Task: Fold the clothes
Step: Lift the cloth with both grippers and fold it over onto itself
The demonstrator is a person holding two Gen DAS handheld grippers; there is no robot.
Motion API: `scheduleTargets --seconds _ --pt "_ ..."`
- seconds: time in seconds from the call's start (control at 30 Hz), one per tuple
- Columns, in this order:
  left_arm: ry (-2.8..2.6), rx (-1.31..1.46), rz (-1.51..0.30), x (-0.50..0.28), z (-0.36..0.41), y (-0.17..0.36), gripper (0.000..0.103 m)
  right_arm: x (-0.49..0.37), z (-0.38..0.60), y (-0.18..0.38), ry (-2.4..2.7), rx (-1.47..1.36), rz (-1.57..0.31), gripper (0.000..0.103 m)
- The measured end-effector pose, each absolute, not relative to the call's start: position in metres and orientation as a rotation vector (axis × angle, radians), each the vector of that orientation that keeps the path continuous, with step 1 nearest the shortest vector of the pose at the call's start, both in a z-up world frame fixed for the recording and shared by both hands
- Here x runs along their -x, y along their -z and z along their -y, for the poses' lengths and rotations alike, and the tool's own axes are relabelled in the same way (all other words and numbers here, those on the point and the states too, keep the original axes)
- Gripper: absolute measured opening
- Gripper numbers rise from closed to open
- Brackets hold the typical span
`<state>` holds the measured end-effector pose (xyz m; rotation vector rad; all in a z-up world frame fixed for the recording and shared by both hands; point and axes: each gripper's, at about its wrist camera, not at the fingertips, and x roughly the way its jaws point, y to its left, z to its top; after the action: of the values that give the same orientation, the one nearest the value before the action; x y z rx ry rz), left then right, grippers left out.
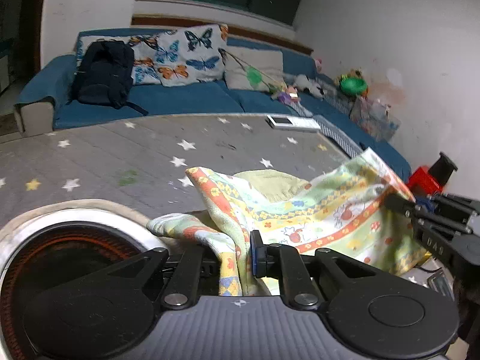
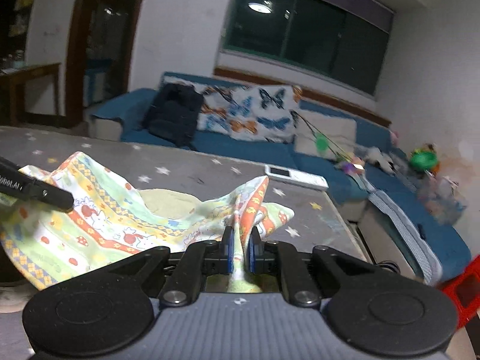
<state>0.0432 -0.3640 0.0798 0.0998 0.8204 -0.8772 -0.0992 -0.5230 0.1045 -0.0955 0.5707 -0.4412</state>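
Both the left gripper (image 1: 237,258) and right gripper (image 2: 240,249) are pinching the pale green, orange-banded printed cloth (image 1: 324,219) between closed jaws, the right view alone showing a dark doorway (image 2: 99,45).

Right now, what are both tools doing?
Left tool: shut on the patterned cloth.
Right tool: shut on the same cloth.

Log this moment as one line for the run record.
left hand-held gripper: shut on cloth | right hand-held gripper: shut on cloth | cloth: lifted, unfolded
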Motion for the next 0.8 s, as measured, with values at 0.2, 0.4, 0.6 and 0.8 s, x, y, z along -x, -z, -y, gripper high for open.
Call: scheduleTargets --seconds 0.2,0.4,0.6,0.8 --pt "0.861 -0.162 -0.876 -0.044 0.389 -0.054 0.018 0.085 0.534 -0.084 0.514 0.164 -0.636 0.009" --pt "0.838 -0.205 -0.861 -0.042 0.386 -0.049 0.044 0.078 0.537 -0.072 0.551 0.206 -0.652 0.012" --pt "0.796 -0.217 -0.839 -0.041 0.37 -0.053 0.054 0.084 0.536 -0.075 0.526 0.184 -0.623 0.015" --pt "0.753 -0.216 -0.831 -0.04 0.348 -0.056 0.055 0.094 0.515 -0.057 0.444 0.138 -0.66 0.025"
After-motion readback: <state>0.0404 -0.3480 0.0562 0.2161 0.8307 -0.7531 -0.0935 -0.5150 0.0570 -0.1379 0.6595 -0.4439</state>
